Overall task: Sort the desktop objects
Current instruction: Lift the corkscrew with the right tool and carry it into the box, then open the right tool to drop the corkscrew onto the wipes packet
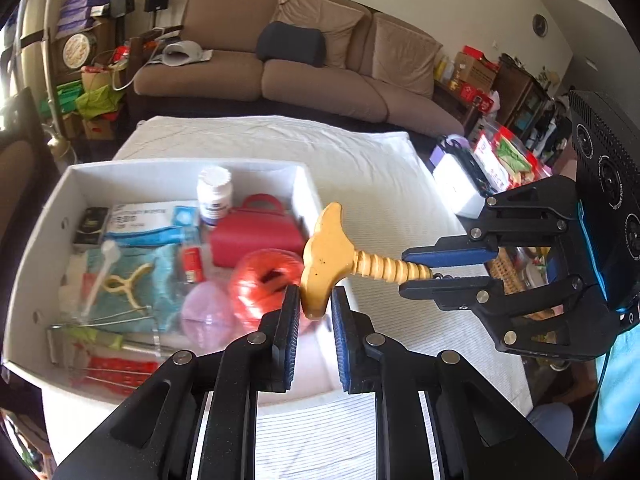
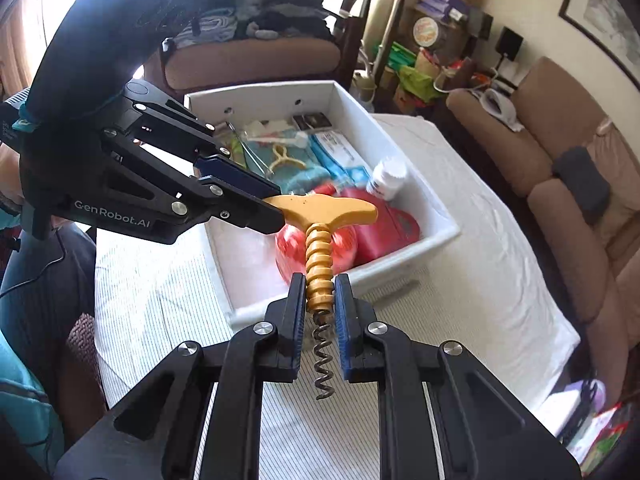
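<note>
A corkscrew (image 2: 320, 264) with a glossy mustard T-shaped handle, ribbed shaft and bare wire spiral hangs in the air above the near edge of one white box (image 1: 304, 184). The left hand-held gripper (image 1: 314, 312) pinches one tip of the handle; the right hand-held gripper (image 2: 320, 296) clamps the ribbed shaft, both narrowly closed. Below, blurred, lie a red spool (image 1: 264, 284), one red case (image 1: 256, 236) and one white pill bottle (image 1: 215, 196). The bench (image 1: 360, 168) wears a ribbed white cloth
</note>
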Demonstrator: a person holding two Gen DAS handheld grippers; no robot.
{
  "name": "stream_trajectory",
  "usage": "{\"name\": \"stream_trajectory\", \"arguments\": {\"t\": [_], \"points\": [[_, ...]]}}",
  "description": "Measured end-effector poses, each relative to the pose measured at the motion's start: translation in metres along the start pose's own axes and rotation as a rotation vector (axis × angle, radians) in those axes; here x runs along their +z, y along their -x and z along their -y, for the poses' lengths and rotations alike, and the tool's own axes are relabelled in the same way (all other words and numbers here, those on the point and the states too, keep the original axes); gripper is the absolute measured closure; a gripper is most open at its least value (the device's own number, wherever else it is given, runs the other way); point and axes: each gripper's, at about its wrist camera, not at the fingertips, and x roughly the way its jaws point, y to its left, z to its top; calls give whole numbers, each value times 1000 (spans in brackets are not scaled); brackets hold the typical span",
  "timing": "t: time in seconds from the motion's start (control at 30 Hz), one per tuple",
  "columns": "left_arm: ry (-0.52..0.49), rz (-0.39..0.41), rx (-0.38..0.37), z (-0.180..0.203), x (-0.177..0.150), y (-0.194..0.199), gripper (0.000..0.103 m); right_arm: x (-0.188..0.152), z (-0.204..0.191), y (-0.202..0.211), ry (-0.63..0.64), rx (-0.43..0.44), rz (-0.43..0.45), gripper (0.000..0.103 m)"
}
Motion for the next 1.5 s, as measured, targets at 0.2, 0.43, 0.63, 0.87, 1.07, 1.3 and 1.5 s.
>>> {"name": "stream_trajectory", "arguments": {"t": [0.2,0.43,0.63,0.87,1.07,1.3,1.5], "points": [[90,-15,40,-98,11,16,88,74,-21,-64,23,73,41,89],[159,-63,72,-181,36,-22,87,128,-7,-149,12,132,28,89],[165,-109,113,-220,64,-72,87,152,25,-214,10,136,-27,89],[197,-164,180,-251,68,-115,88,167,43,-273,25,141,-79,89],[225,-241,252,-264,62,-147,88,166,46,-309,15,105,-152,89],[268,-209,250,-267,56,-124,81,163,52,-307,-36,-19,-205,86],[201,-184,285,-240,46,-91,53,157,70,-259,-160,-34,-153,70]]}}
